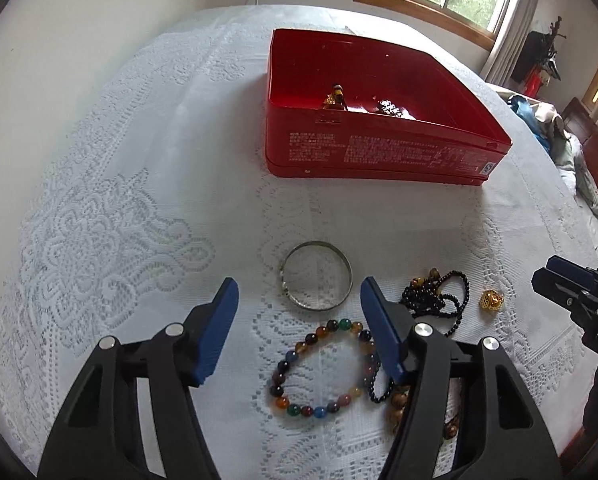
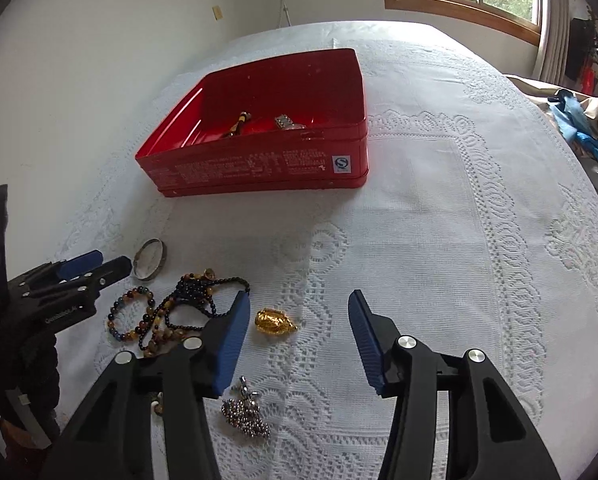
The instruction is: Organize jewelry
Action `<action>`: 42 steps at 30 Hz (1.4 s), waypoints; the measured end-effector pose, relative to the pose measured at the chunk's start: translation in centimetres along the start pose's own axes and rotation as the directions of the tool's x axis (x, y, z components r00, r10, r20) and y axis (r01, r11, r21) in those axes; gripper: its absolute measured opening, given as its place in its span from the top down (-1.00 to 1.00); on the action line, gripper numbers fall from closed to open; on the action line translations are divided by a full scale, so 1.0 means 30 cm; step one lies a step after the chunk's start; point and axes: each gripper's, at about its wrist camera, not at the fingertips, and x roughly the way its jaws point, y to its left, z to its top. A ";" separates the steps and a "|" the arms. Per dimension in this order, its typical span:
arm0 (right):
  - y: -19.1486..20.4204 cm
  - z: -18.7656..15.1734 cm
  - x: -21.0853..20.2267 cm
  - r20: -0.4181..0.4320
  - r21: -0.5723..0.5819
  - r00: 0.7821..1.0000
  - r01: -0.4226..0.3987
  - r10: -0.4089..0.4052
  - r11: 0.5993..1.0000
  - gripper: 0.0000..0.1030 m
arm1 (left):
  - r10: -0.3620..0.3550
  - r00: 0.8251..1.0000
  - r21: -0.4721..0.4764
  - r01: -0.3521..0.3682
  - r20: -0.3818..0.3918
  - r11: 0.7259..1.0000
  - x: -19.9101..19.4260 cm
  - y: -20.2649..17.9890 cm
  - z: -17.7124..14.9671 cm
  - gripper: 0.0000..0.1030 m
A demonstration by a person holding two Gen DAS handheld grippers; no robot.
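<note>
On the white lace-covered desk (image 1: 119, 200), an open red rectangular tin (image 1: 379, 148) is sitting with small white print too fine to read and a square blue-and-white "S" sticker (image 2: 342, 163). Both jaws spread and empty, the left hand-held gripper (image 1: 299, 296) is hovering over a silver metal bangle (image 1: 317, 282) and multicoloured bead bracelet (image 1: 323, 364), while the right hand-held gripper (image 2: 297, 308) is flanking a gold filigree charm (image 2: 275, 321), with black bead strands (image 2: 195, 300) just left

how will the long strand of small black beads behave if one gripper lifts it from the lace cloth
The long strand of small black beads lies in loose, tangled loops, so it is probably floppy and would dangle. It overlaps the brown bead strand, so it may drag that along. Round beads could slip between pads.
</note>
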 end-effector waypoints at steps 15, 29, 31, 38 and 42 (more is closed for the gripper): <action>-0.002 0.026 0.104 -0.082 -0.002 0.996 -0.040 0.039 0.999 0.00 | 0.008 0.996 0.020 -0.006 -0.092 1.000 0.154 -0.041 0.052 -0.21; 0.018 -0.009 0.127 -0.153 -0.005 0.985 -0.080 0.078 0.997 0.33 | -0.002 0.997 0.020 0.004 -0.081 1.000 0.140 -0.030 0.044 0.06; 0.019 -0.010 0.138 -0.164 -0.005 0.983 -0.079 0.077 0.997 0.38 | -0.003 0.997 0.016 0.004 -0.080 1.000 0.133 -0.026 0.038 0.06; 0.024 -0.030 0.135 -0.212 0.011 0.969 -0.129 0.129 0.992 0.52 | -0.021 0.997 0.000 0.021 -0.074 1.000 0.101 -0.011 0.015 0.06; 0.019 -0.035 0.127 -0.232 0.026 0.961 -0.149 0.151 0.988 0.52 | -0.027 0.998 -0.011 0.027 -0.057 1.000 0.075 0.000 0.007 0.06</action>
